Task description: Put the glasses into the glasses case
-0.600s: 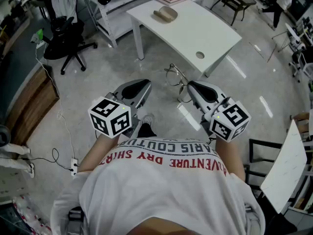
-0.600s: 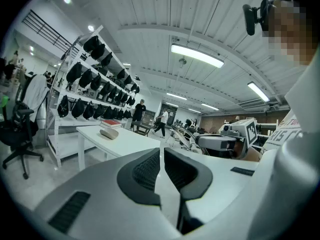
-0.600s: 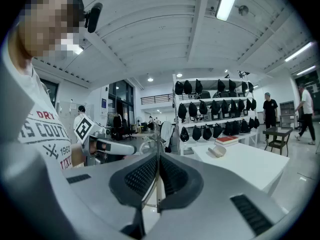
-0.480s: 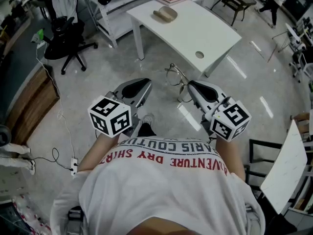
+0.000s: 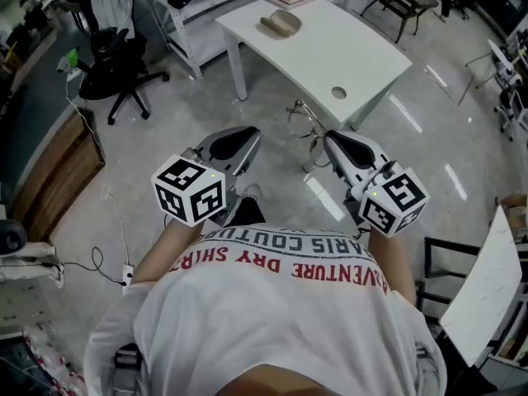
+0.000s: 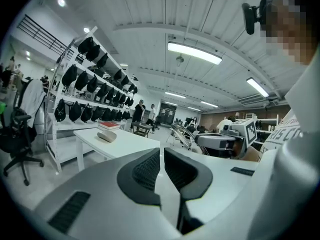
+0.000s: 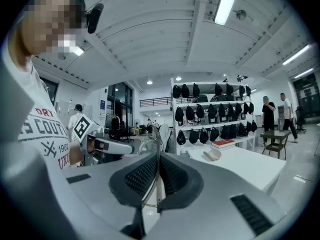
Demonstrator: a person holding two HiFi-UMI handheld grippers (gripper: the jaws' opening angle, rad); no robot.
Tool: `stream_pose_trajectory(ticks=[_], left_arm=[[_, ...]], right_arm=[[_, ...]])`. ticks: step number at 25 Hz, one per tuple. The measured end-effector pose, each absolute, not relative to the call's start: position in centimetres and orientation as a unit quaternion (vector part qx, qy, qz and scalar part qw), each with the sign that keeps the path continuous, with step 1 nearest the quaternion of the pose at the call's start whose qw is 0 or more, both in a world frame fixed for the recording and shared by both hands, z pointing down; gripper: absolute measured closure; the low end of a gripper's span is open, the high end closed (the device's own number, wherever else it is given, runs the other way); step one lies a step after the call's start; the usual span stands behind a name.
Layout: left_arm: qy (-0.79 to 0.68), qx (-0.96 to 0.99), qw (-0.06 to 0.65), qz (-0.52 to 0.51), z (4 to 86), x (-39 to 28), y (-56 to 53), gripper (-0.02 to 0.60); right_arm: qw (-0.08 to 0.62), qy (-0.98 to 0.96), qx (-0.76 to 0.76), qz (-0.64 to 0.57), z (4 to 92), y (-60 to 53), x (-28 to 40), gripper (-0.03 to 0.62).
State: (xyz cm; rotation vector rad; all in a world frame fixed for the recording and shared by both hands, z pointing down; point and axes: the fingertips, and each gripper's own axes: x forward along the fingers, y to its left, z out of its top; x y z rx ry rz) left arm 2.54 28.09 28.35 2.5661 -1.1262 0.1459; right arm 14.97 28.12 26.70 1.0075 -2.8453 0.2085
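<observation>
Jaws on my right gripper [image 5: 328,141] pinch the glasses [image 5: 302,122] by one arm, over the floor near the bench [image 5: 363,64]. On my left gripper [image 5: 247,135] the jaws press together, empty. The case [image 5: 280,25] lies on the bench.

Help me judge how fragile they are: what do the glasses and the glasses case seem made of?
Glasses: thin wire frame, likely metal, silvery; lenses clear, glass or plastic unclear. Glasses case: beige, matte, rounded shell, perhaps leather or fabric-covered; too small to tell.
</observation>
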Motion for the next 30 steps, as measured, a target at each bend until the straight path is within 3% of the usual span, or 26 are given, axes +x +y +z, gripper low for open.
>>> stream_pose_trajectory(ticks=[14, 30], left_arm=[[-0.396, 0.901, 0.168, 0.053, 30.2, 1.1, 22.2, 0.534], [-0.354, 0.912, 0.198, 0.069, 30.0, -4.9, 5.1, 0.534]], right_arm=[[0.041, -0.944, 0.318, 0.075, 27.8, 22.5, 13.4, 0.562], [0.058, -0.928, 0.351, 0.11, 27.7, 6.8, 7.0, 0.562]])
